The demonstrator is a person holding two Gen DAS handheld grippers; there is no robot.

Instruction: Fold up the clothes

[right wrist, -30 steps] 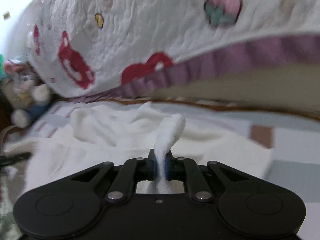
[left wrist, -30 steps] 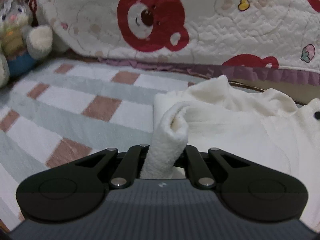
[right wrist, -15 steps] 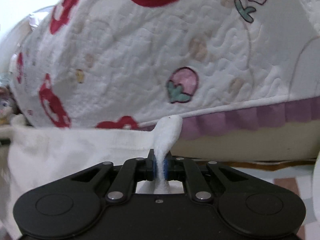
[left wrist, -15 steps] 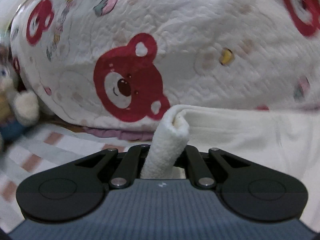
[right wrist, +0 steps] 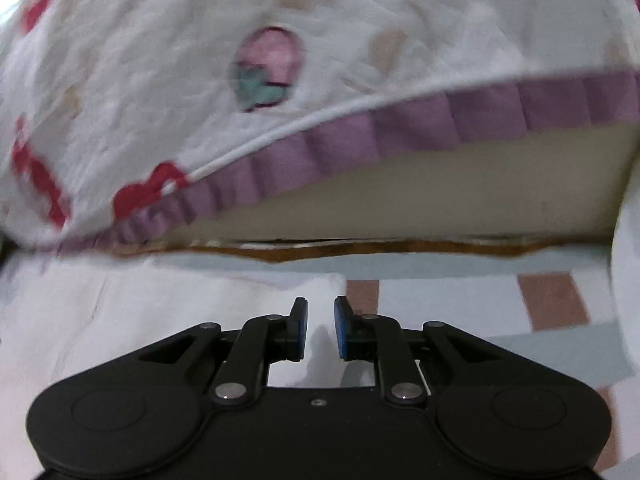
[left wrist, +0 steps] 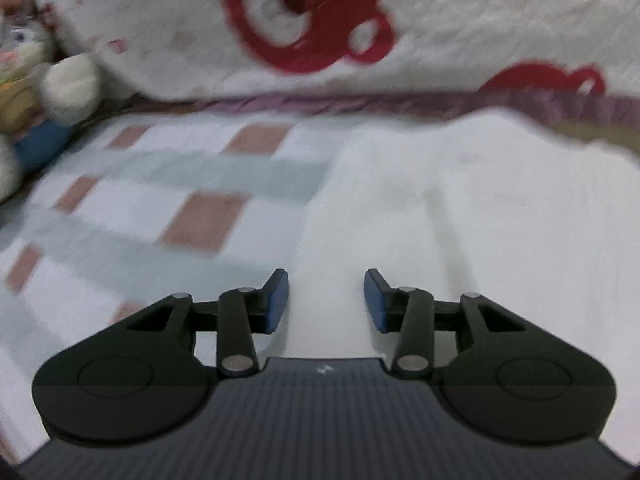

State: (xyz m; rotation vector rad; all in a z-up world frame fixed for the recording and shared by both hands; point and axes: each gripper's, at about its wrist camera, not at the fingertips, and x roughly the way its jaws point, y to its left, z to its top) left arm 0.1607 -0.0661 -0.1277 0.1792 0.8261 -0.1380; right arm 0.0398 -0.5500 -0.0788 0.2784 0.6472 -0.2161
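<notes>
Surface: a checked blanket (left wrist: pixel 168 200) of white, pale grey-green and brown squares, spread flat in front of you; it shows again at the lower right of your right wrist view.

Backdrop: a white quilt (left wrist: pixel 460 28) printed with red bears, edged by a purple frill (right wrist: pixel 460 116), bulging along the far side of the blanket. Under the frill, in your right view, sits a plain cream band.

Far left of your left view: a plush toy (left wrist: pixel 36 92) with pale paws and blue lower half, resting at the blanket's edge by the quilt. It is blurred.

Task item: a cream fleece garment (left wrist: pixel 460 220), lying flat on the blanket. In your left view it fills the centre and right; in your right view it covers the lower left (right wrist: pixel 140 312), with its edge running just ahead of the fingertips.

Your left gripper (left wrist: pixel 326 294): jaws spread and opening, blue pads clear of the cloth, garment lying below the gap, nothing pinched.

Your right gripper (right wrist: pixel 320 328): jaws parted by a narrower gap and opening, nothing pinched; the garment's edge lies beneath them.
</notes>
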